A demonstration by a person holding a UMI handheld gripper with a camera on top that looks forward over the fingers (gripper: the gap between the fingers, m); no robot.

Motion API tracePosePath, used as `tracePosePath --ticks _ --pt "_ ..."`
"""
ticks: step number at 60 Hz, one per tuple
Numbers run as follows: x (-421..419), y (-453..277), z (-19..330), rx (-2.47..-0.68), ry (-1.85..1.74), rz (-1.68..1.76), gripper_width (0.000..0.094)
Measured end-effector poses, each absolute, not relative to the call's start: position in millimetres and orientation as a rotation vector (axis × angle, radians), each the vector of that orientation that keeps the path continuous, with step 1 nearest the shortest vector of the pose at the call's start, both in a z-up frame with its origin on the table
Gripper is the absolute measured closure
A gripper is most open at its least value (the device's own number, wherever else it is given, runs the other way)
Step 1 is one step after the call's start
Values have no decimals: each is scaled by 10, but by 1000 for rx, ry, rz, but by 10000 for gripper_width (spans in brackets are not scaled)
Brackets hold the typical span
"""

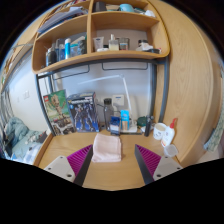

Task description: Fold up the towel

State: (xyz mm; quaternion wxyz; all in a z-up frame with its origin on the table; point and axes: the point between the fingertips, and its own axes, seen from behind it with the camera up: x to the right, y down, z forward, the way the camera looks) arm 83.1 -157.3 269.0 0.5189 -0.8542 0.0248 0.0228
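Note:
A pale pink towel (107, 149) lies folded into a small rectangle on the wooden desk (112, 172). It rests just ahead of my fingers, toward the left one. My gripper (111, 162) is open and empty above the desk. Its two purple pads (63, 159) stand wide apart on either side of the bare wood. The towel does not touch either finger.
A wooden shelf unit (100, 30) with bottles and boxes rises behind the desk. Bottles and a blue container (113, 124) stand at the desk's back. White items (162, 133) sit to the right. Bedding (18, 135) lies to the left.

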Motion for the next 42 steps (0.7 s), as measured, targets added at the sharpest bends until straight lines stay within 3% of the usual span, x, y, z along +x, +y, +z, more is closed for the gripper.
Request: tracePosePath --ticks 18,42 --pt "666 -2723 2520 -2082 53 22 87" --pt "612 -3201 2723 -2043 42 18 86"
